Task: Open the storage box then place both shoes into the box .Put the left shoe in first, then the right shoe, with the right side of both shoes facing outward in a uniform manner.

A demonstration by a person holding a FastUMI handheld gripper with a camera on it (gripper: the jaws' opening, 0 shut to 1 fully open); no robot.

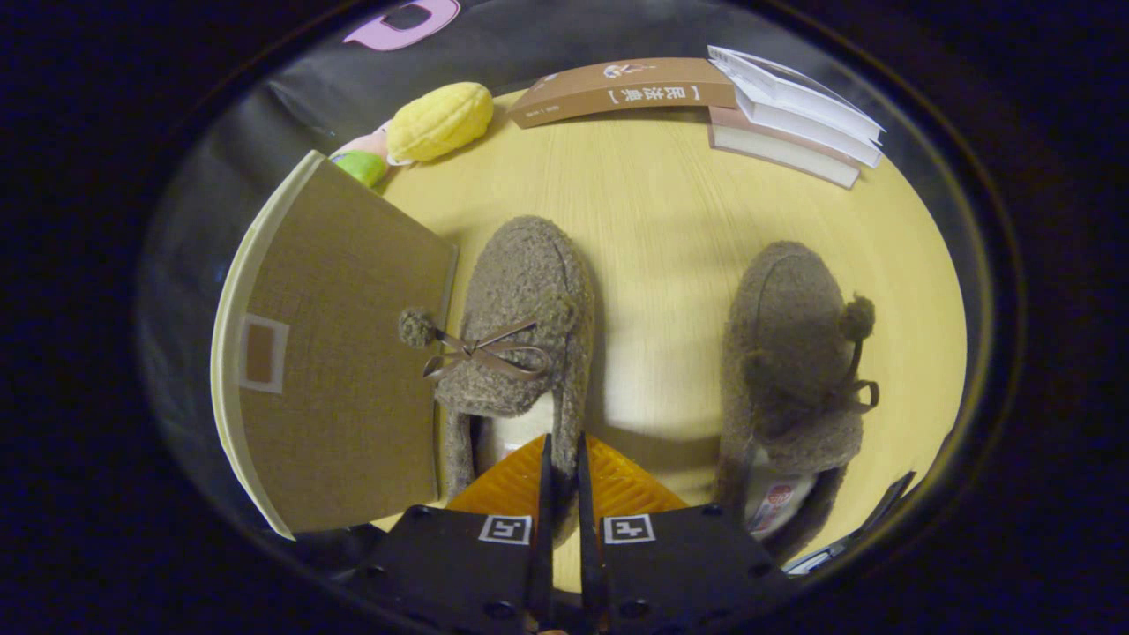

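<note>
My gripper point(564, 459) hangs over the heel end of the left-hand shoe point(520, 326), and my jaws stand narrow, a thin slit between the two orange fingers point(503, 485); the slit sits on the shoe's inner side wall at the heel opening, but whether both pads press that wall I cannot tell. This fuzzy brown-grey shoe is my landmark; it lies on the pale wooden table point(670, 229) with its toe pointing away from me, a ribbon bow and pompom on its top. The storage box point(335, 353), covered in tan fabric with a small label frame on its face, stands touching or just beside the shoe's left flank. The second shoe point(794, 370) lies apart to the right of the first. Beyond the first shoe's toe, well apart, lie a yellow plush toy point(441, 119), a brown booklet point(617, 93) and a stack of books point(794, 110).
</note>
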